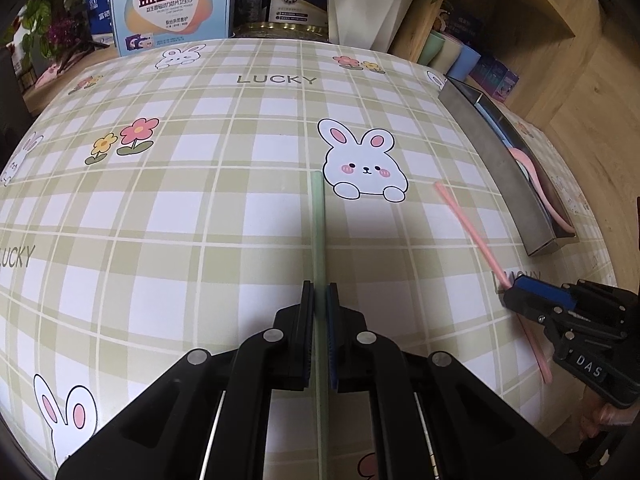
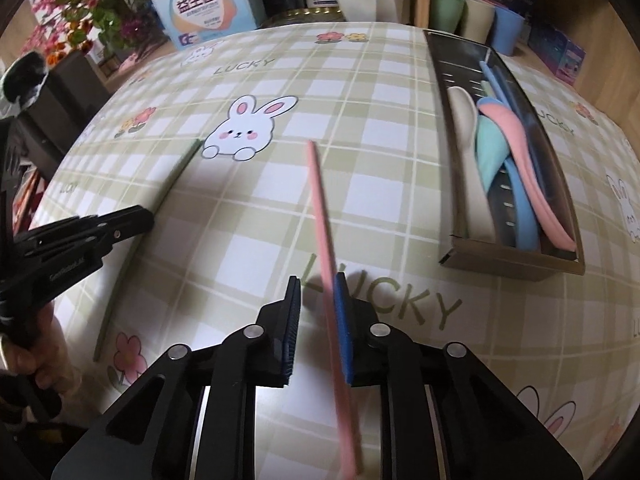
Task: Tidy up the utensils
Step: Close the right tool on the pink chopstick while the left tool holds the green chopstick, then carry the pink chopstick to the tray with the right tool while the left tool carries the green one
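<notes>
A green chopstick lies on the checked tablecloth and runs between the fingers of my left gripper, which is shut on it. It also shows in the right wrist view beside the left gripper. A pink chopstick lies between the fingers of my right gripper, touching the right pad; the jaws stand apart. In the left wrist view the right gripper is at the pink chopstick. A metal tray holds several pastel spoons.
The metal tray stands along the table's right side. Boxes, a white plant pot and flowers line the back edge. Pastel cups stand behind the tray. A wooden shelf is at the right.
</notes>
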`<state>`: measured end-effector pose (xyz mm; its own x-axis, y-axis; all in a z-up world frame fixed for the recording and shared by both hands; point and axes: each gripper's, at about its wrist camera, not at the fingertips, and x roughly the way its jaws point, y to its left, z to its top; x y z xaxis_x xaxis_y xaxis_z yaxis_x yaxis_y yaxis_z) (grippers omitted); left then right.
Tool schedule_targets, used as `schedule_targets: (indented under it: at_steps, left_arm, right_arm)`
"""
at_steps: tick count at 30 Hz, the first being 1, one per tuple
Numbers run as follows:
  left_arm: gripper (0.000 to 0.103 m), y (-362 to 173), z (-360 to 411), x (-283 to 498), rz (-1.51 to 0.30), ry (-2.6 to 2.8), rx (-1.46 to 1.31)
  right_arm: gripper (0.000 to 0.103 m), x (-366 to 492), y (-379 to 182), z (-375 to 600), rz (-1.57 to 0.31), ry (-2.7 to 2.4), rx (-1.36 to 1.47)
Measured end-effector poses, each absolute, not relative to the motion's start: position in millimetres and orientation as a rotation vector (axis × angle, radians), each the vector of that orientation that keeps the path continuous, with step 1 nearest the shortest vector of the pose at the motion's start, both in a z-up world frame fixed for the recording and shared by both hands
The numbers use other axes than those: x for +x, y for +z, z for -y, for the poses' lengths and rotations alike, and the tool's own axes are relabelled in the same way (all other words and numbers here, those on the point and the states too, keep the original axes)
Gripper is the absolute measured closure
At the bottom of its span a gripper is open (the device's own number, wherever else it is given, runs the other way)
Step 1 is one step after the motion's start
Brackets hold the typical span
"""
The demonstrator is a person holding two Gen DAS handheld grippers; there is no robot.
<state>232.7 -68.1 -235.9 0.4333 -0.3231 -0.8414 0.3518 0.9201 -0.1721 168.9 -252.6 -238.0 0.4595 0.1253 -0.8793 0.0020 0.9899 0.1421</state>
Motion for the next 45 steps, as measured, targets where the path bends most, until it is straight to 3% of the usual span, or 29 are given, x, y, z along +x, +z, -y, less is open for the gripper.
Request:
schedule_targets:
  at_steps: [4, 10, 45]
  left_arm:
    - [0.097, -236.0, 67.7, 232.9, -1.043, -0.420, 0.034]
    - [0.097, -234.8, 63.4, 231.3, -1.072, -0.427, 0.003]
    - [0.097, -234.1, 62.2, 226.1, -1.078, -0.423, -0.007]
  right_arm:
    - [0.095, 169.3, -239.1, 252.3, -1.089, 0.084, 0.129]
    - [0.098, 168.7, -239.8, 257.8, -1.079, 0.086, 0.167]
    - [0.097, 166.2, -242.8, 261.3, -1.106, 0.099, 0.196]
